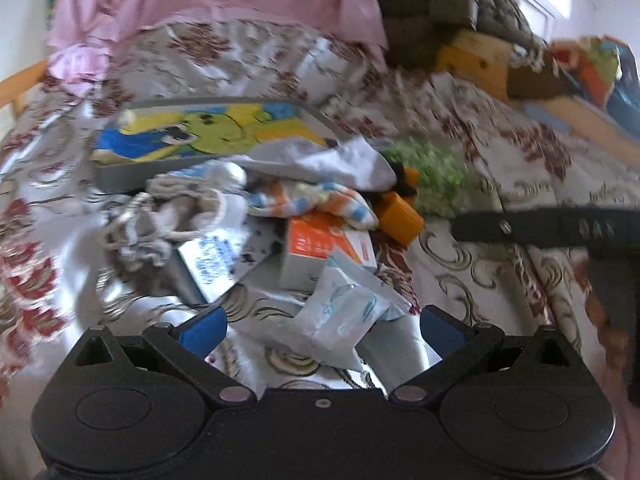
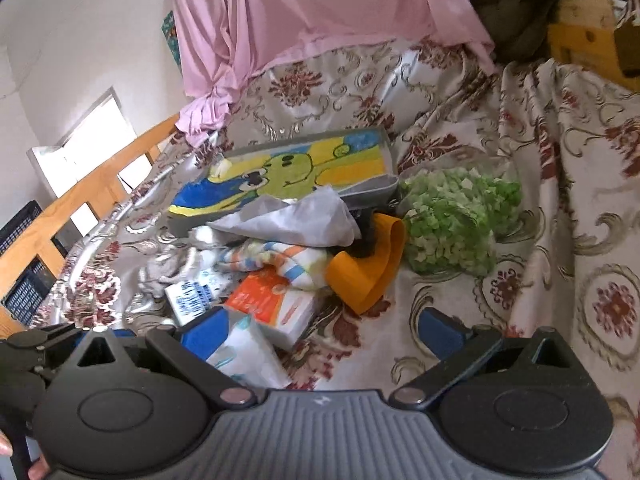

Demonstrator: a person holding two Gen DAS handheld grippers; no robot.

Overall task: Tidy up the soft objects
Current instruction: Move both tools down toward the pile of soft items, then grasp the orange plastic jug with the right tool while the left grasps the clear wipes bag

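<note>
Clutter sits heaped on a bed (image 2: 560,208) covered in a cream spread with red floral print. At the far side of the heap lies a flat grey tray (image 2: 304,172) with a yellow, green and blue cartoon picture on its face. A white-grey cloth (image 2: 304,220) drapes over the tray's near edge, and just under it lies a checked towel (image 2: 280,260) in orange, blue and yellow. To the right of these sits a clear bag of green pieces (image 2: 456,224), with a folded orange band (image 2: 372,276) touching its left side. Nearer lie an orange and white box (image 2: 276,308) and, to its left, a white box with blue print (image 2: 190,300). A knitted grey-white item (image 1: 168,216) lies at the left of the heap.

The left hand-held gripper (image 1: 320,328) is spread wide, its blue pads on either side of a white plastic packet (image 1: 340,320) without closing on it. The right hand-held gripper (image 2: 320,328) is also wide open and grips nothing; the same packet (image 2: 244,352) lies just beside its left pad. A pink curtain (image 2: 312,12) hangs at the far end of the bed.
</note>
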